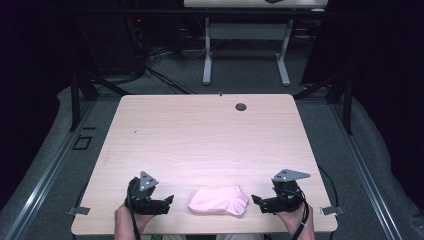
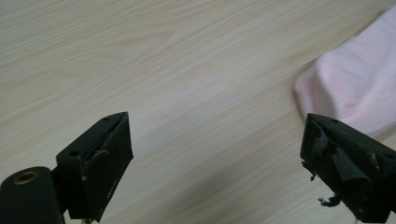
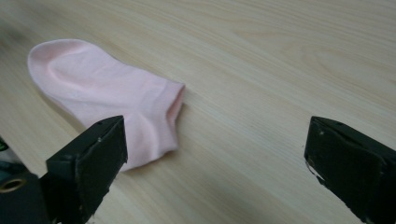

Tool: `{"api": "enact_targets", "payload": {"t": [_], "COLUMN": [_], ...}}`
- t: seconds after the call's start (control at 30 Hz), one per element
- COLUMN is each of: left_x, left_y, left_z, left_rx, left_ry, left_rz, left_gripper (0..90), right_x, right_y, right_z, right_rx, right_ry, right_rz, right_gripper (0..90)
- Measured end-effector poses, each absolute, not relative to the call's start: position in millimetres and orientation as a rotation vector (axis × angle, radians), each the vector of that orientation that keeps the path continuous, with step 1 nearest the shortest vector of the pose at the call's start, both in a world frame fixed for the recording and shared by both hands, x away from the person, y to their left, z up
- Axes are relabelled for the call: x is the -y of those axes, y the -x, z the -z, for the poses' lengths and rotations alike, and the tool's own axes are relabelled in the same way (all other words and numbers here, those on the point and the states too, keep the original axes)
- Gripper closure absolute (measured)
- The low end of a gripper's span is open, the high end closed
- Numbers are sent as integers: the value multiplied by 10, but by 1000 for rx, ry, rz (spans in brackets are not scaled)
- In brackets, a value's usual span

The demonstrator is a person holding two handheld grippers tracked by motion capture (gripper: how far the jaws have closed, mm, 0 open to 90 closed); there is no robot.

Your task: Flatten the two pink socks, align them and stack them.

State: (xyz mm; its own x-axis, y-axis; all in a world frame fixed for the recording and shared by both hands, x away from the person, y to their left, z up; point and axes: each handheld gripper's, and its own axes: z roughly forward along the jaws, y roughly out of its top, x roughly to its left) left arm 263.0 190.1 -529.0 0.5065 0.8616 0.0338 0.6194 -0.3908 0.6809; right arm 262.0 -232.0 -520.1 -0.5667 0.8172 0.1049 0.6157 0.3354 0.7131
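Pink sock point(image 1: 218, 200) lying flat between two released grippers, both empty.

High view: left gripper point(image 1: 167, 202) and right gripper point(image 1: 257, 201) are pointing inward at the sock, hands low at the table's point(image 1: 200, 135) near edge. Left gripper view: jaws are gaping, sock point(image 2: 359, 93) lying beyond the right jaw. Right gripper view: jaws are gaping, sock point(image 3: 107, 98) sitting off the left jaw; a careless swipe risks dragging and unfolding it.

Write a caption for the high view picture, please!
A pink sock lies on a wooden table between two open hand-held grippers, left and right.
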Motion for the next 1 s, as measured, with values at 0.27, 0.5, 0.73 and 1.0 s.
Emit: {"api": "enact_targets", "payload": {"t": [0.27,0.5,0.73,1.0], "left_x": [-2286,-2466,-2629,-2711], "left_y": [-2687,-2746,-2868,-2896], "left_z": [5462,5639,5849,5909], "left_rx": [-1356,-1428,-1483,-1477], "left_ry": [-2107,-2084,-2051,-1974], "left_rz": [-548,-562,-560,-595], "left_gripper": [22,1,0,0], "right_x": [2685,2919,3065,3166], "right_y": [-2631,-2683,-2782,-2807], "right_z": [5301,5488,5724,5865], "right_rx": [-2208,-2148,-2127,-2093], "right_ry": [-1388,-1456,-1520,-1516], "right_rz": [-1007,-927,-837,-828], "right_gripper": [0,0,0,0]}}
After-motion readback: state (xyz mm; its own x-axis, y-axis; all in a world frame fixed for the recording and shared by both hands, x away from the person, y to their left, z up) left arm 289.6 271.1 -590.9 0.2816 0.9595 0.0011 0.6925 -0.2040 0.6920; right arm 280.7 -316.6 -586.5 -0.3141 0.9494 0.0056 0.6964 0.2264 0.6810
